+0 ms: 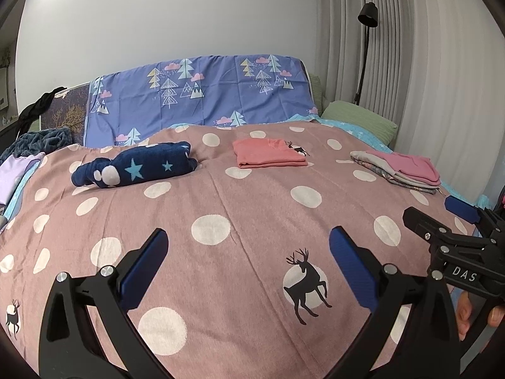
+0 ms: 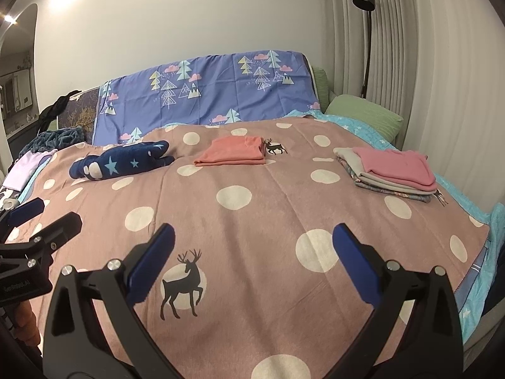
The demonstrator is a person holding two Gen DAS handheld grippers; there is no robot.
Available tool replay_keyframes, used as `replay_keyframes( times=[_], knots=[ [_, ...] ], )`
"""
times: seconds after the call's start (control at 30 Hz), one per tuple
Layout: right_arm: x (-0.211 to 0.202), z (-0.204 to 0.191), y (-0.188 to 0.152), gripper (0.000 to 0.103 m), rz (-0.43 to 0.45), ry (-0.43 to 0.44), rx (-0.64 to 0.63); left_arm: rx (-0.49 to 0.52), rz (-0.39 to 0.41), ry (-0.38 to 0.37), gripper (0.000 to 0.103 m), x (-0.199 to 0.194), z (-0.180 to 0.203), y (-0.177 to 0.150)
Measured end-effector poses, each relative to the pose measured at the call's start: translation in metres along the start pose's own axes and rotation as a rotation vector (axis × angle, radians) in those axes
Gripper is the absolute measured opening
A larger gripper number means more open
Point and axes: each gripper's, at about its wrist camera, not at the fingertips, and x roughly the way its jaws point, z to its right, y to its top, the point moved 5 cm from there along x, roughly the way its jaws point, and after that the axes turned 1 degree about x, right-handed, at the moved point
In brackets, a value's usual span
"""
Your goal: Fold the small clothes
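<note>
Left gripper (image 1: 249, 251) hangs over the near part of the bed, jaws spread wide, nothing between its blue pads. Right gripper (image 2: 254, 246) likewise spread wide and empty, just beside the left one; each shows at the edge of the other's view.

Both hover above the pink spotted blanket (image 1: 252, 195), over a black deer print (image 1: 304, 284) near the blanket's near edge.

Clothes lie well apart toward the far edge:
- navy star-patterned garment (image 1: 132, 167), loosely rolled and rumpled, toward the far left corner
- coral garment (image 1: 268, 156), folded flat, middle of the far edge
- stack of folded clothes (image 1: 401, 170), pink piece on top with grey ones beneath, toward the far right corner

Beyond the blanket: a blue sheet with tree print (image 1: 202, 94) draped upright along the bed's far side, a green pillow (image 1: 359, 120) at the far right, a black floor lamp (image 1: 366, 15) against pleated curtains (image 1: 426, 63).
</note>
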Motion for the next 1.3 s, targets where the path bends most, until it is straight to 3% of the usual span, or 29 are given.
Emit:
replay_keyframes(
  times=[1.3],
  knots=[
    [0.012,-0.001,0.003,0.101,0.002,-0.035,-0.013,-0.001,-0.042,-0.007,0.102,0.015,0.008,-0.006]
  ],
)
